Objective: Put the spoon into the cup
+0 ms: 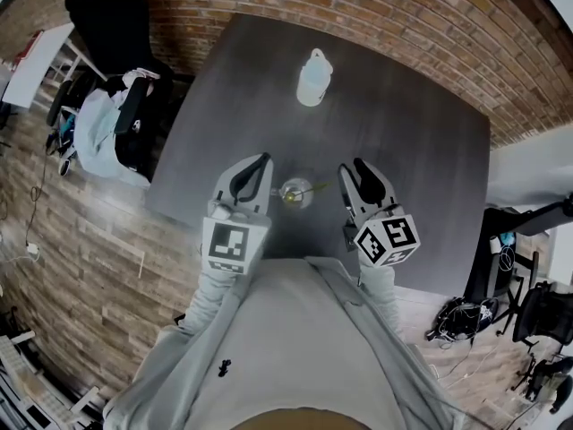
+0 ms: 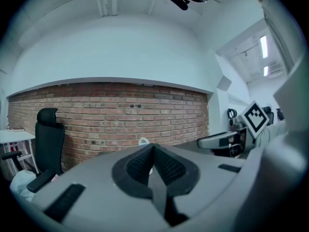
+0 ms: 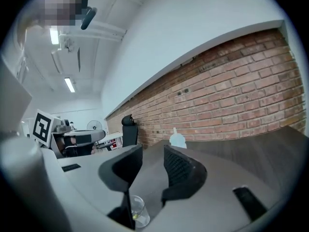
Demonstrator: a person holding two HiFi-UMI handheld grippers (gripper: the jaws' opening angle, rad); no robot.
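We see a small clear cup (image 1: 296, 193) standing upright on the dark desk (image 1: 403, 133), close to its near edge and about midway along it. The spoon (image 1: 315, 187) is in the cup: thin and pale yellowish-green, it leans against the rim, its handle slanting out to the right in the head view. From the right gripper view the cup (image 3: 136, 211) shows a yellowish glint at its bottom.

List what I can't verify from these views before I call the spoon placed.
Spoon: head view, too small to tell how deep it sits in the cup.
Cup: right gripper view, partly hidden behind the near jaw.
Bottle: left gripper view, mostly hidden behind the shut jaws.
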